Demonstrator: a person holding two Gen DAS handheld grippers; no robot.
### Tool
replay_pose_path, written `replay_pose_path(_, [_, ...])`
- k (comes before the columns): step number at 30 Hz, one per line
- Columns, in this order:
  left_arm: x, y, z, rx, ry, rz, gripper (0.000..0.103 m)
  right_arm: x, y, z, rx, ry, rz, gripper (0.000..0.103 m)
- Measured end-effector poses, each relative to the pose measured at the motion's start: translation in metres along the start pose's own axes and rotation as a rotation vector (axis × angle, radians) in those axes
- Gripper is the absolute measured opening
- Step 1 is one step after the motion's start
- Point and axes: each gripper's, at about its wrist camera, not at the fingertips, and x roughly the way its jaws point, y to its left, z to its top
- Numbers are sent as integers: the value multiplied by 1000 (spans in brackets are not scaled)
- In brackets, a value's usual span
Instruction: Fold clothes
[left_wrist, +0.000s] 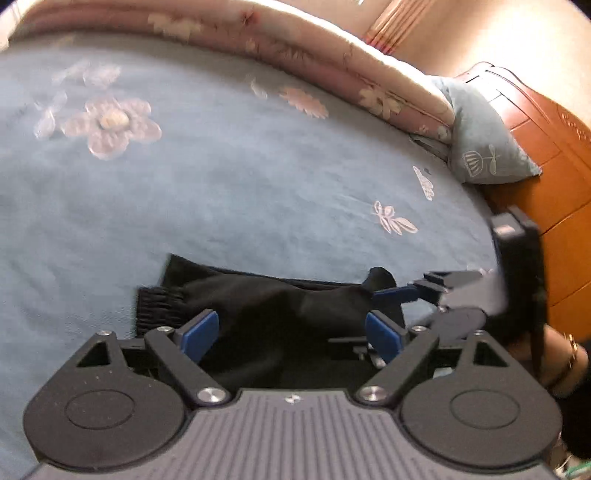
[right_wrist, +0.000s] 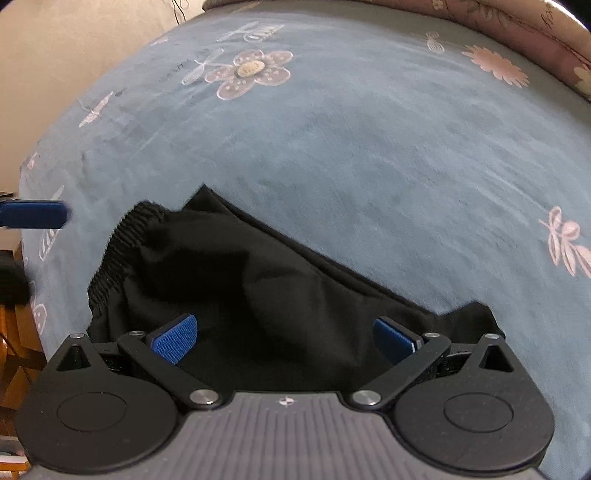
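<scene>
A black garment (left_wrist: 266, 306) with a ribbed elastic band (left_wrist: 159, 306) lies crumpled on the blue bed cover (left_wrist: 221, 192). My left gripper (left_wrist: 291, 334) hangs open just above it, its blue pads spread wide with only loose cloth beneath. In the left wrist view, the right gripper (left_wrist: 424, 295) comes in from the right, one blue finger (left_wrist: 395, 292) beside a raised corner of the cloth. The right wrist view shows the same garment (right_wrist: 258, 288) and its ribbed band (right_wrist: 118, 254). My right gripper (right_wrist: 286, 339) is open over the garment's near edge. A blue finger (right_wrist: 33, 216) of the left gripper shows at the left border.
A folded pink floral quilt (left_wrist: 295, 48) runs along the bed's far side, with a blue pillow (left_wrist: 480, 140) at its end. Orange wooden furniture (left_wrist: 561, 206) stands to the right of the bed. A person's hand (left_wrist: 565, 354) holds the right gripper. The bed cover (right_wrist: 369, 147) stretches beyond the garment.
</scene>
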Motion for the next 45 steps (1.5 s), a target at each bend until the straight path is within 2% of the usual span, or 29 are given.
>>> replay_pose_path(2, [12,3,-3,-37,32,8,87,-1,-1,-5,3,6,-4,103])
replay_pose_path(6, [44,20,-4,-105,65,69,87,-3,-5,-12,21,17,-13,103])
replay_pose_path(10, [57,28,-6,-105,97,94,87,-5,-11,-18,42,30,-24,103])
replay_pose_path(17, [52,18,-3,-64,120,110,87,-6,-18,-27,75,36,-27,103])
replay_pose_path(22, [39,1,5,-7,77,92,87,-8,-19,-29,76,34,-27,103])
replay_pose_path(28, [45,-1,9,-1,59,91,87,-12,-17,-28,56,34,-27,103])
replay_pose_path(31, [63,12,11,-31,89,116,87,-14,-15,-27,50,32,-24,103])
replay_pose_path(35, [77,18,12,-13,107,112,87,-14,-14,-30,52,33,-23,103])
replay_pose_path(39, [65,11,12,-18,95,100,87,-11,-11,-35,53,49,-29,103])
replay_pose_path(45, [22,-1,-1,24,46,141,87,-23,-2,-39,57,27,-7,103])
